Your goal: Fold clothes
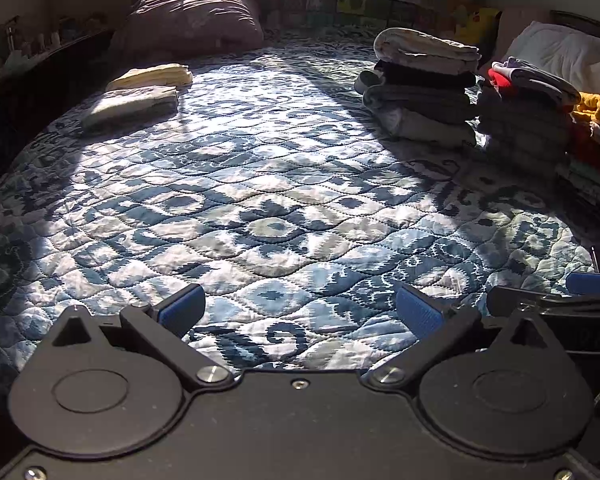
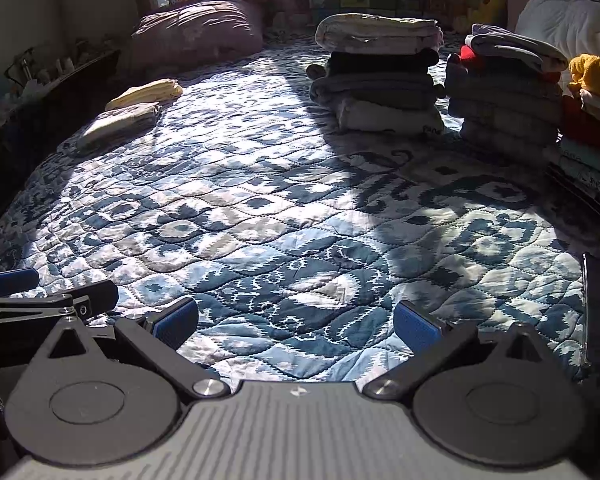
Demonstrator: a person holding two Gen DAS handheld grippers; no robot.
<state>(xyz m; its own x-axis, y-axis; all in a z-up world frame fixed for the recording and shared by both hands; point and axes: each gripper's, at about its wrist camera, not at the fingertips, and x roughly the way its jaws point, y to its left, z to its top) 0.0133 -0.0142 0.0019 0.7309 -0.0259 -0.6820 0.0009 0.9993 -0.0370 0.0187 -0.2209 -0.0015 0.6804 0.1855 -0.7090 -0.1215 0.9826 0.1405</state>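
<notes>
Hovering side by side over the blue-and-white patterned quilt [image 1: 283, 184], the left gripper [image 1: 300, 312] and right gripper [image 2: 295, 322] gape, holding nothing. Folded clothes sit in grey-and-dark stacks [image 2: 380, 76] beyond; no loose garment shows, fitting either between-items or finished.

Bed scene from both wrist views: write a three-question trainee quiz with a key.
1. True or false: the left gripper holds a garment.
2. Which folded item lies nearer the window: the yellow one or the pale one?
3. Multiple choice: the tall stack stands on A) a shelf, B) the quilt, C) the purple pillow.

Key: 1. False; its jaws are open and empty, as are those of the right gripper. 2. The yellow one. 3. B.
</notes>
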